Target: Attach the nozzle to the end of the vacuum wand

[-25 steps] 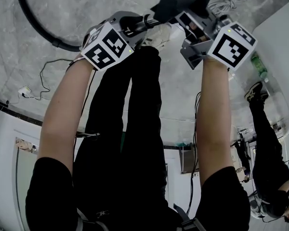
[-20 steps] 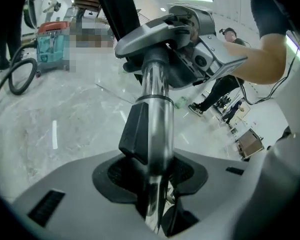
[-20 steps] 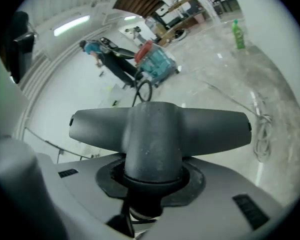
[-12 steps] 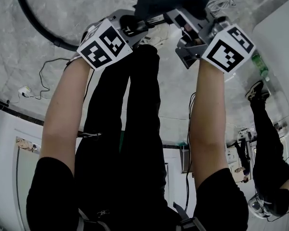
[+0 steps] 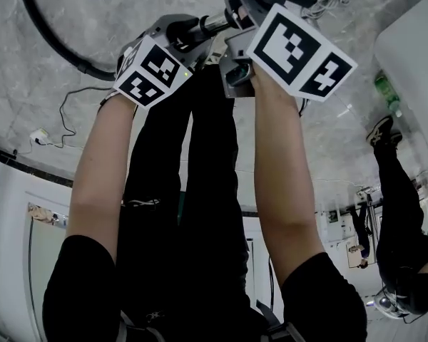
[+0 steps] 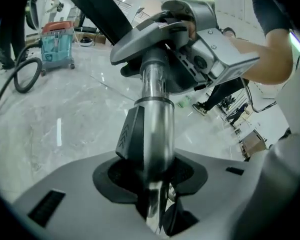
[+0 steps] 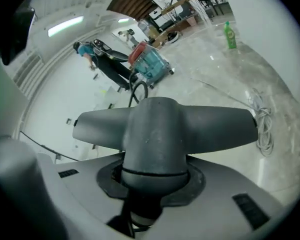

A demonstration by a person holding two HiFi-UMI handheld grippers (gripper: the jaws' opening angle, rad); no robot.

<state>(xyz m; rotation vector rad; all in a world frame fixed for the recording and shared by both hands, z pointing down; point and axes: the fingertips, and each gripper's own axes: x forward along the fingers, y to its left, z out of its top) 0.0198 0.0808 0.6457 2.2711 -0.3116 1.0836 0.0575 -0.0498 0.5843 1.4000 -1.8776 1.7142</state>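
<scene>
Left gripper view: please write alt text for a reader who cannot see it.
The left gripper grips a metal vacuum wand, whose far end meets a dark grey nozzle held by the right gripper. Behind, on a pale marble floor, lie a black hose and a teal vacuum.

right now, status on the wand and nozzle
Left hand-held gripper shut on wand. Right hand-held gripper shut on nozzle. Nozzle meets the wand's end; can't tell if it's seated. Nothing seen blocking.
</scene>
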